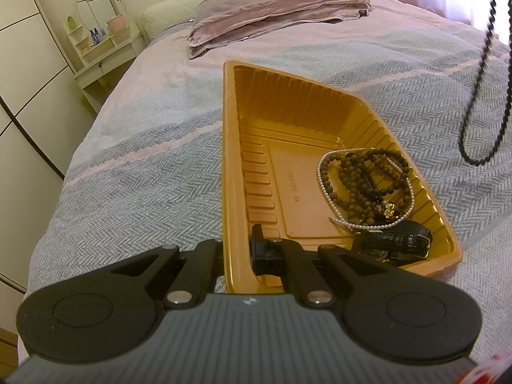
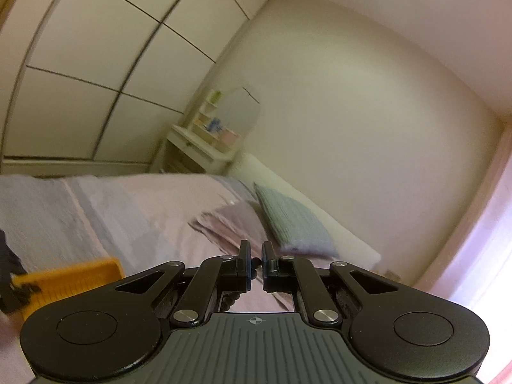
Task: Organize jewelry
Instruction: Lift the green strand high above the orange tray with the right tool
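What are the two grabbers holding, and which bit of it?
The left gripper pinches the yellow tray by its near side wall. The right gripper pinches a black bead necklace by the top of its loop; the rest dangles.

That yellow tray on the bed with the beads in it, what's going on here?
Someone is tidying jewelry with a handheld gripper in each hand. The left gripper clamps the wall of the yellow tray, steadying it on the bed. A brown bead necklace, a pearl strand and a black strap already lie inside. The right gripper is pinching a black beaded necklace that dangles above the bed, beside the tray.
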Motion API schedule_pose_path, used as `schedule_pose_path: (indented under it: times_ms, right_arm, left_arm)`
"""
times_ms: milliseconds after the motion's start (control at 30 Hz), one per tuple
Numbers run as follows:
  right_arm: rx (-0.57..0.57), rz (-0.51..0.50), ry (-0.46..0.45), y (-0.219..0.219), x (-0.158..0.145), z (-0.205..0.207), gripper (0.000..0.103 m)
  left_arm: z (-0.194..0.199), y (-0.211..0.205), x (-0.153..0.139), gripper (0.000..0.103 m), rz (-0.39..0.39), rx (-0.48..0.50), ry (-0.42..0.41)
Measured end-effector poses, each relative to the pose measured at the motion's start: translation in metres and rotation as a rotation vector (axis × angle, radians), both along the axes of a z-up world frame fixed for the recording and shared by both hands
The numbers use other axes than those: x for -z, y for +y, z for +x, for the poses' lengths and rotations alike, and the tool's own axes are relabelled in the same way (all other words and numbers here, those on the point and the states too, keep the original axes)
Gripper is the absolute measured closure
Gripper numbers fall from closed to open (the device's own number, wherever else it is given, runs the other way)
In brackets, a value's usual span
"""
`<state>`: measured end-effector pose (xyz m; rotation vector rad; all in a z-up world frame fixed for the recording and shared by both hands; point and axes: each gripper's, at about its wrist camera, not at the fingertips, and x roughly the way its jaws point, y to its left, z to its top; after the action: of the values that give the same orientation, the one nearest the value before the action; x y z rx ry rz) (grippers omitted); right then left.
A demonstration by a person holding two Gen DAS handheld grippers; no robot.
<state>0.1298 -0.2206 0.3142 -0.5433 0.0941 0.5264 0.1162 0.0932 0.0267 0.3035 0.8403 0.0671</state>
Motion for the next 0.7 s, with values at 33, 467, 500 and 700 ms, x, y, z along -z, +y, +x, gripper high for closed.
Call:
schedule_pose_path:
  times_ms: [33,467,500,700]
  right_arm:
    - [-0.016,0.005,-0.002,0.005,-0.005,0.000,0.097]
    - [-0.171,-0.014,0.031,0.080,-0.028,0.010,0.097]
    - [-0.177,-0.020,0.032,0.086,-0.027,0.011,0.097]
    - [-0.207,-0.061,0.064,0.108,-0.014,0.016,0.097]
  left_arm:
    - [0.000,0.000,0.000,0.100,0.000,0.000,0.000]
    - [0.001,0.003,0.001,0.100,-0.011,0.000,0.002]
    - [0.001,0.003,0.001,0.100,-0.012,0.000,0.001]
    - [0.001,0.004,0.002,0.100,-0.019,-0.001,0.001]
